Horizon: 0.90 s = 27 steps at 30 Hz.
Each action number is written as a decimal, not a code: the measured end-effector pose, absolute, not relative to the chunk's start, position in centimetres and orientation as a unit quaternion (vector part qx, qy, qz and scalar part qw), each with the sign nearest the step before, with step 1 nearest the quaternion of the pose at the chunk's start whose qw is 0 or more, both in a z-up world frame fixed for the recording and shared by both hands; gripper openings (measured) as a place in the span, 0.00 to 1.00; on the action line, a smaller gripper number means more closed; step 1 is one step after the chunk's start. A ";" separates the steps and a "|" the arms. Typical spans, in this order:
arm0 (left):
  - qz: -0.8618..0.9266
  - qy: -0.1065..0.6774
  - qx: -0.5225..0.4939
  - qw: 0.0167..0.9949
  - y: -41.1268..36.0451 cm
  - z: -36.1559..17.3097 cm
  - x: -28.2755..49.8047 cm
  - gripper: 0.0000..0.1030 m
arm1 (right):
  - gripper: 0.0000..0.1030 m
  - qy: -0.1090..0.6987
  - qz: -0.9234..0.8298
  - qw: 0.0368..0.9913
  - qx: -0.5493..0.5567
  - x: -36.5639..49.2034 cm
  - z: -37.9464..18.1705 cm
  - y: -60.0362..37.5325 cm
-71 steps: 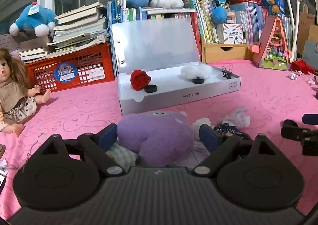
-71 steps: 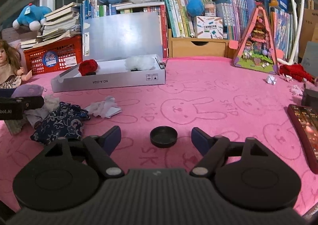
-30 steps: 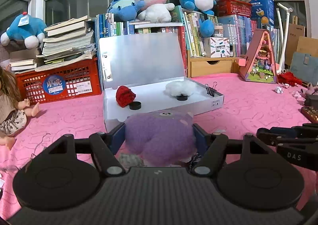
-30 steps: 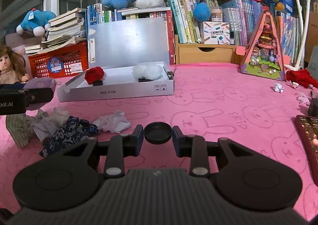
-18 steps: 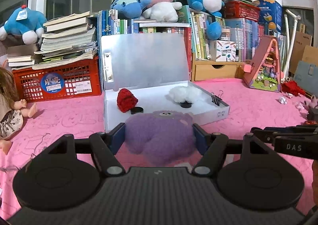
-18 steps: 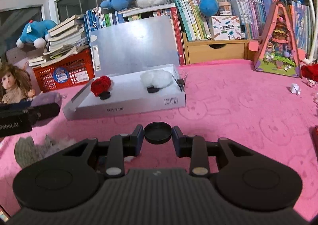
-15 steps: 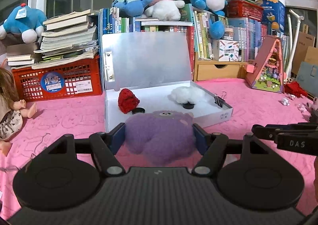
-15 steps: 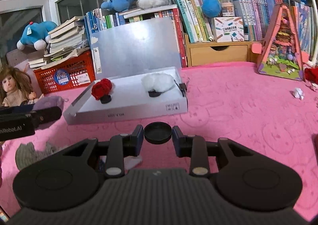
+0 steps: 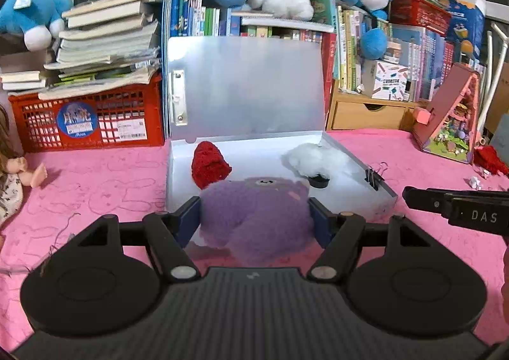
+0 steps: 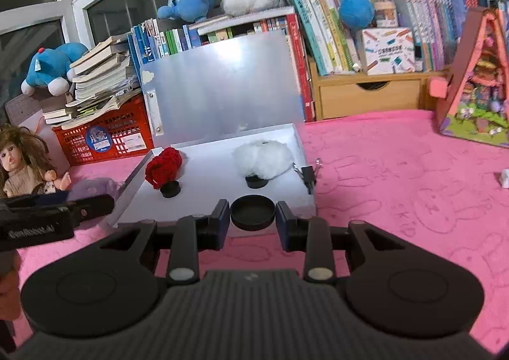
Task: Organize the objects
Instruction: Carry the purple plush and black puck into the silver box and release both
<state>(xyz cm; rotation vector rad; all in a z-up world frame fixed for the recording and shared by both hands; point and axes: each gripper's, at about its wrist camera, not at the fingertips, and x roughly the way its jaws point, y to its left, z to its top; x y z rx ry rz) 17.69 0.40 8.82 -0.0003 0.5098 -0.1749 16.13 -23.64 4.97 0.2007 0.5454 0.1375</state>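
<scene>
The left gripper (image 9: 254, 217) was clamped on a purple plush toy (image 9: 256, 210), its 2 pads pressed into the fuzzy sides, holding it up at the near edge of the open white box (image 9: 378, 183). The right gripper (image 10: 253, 217) was clenched on a round black cap (image 10: 253, 212), just in front of the same box. Inside lay a red knitted ball (image 10: 163, 166) and a white fluffy ball (image 10: 264, 158), each beside a small black cap. The box stood on a pink surface (image 10: 397, 175).
</scene>
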 end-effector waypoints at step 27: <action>-0.036 0.359 -0.031 0.932 1.0 5.2 28.3 0.73 | 0.35 0.361 0.081 0.922 0.113 26.6 2.4 -22.7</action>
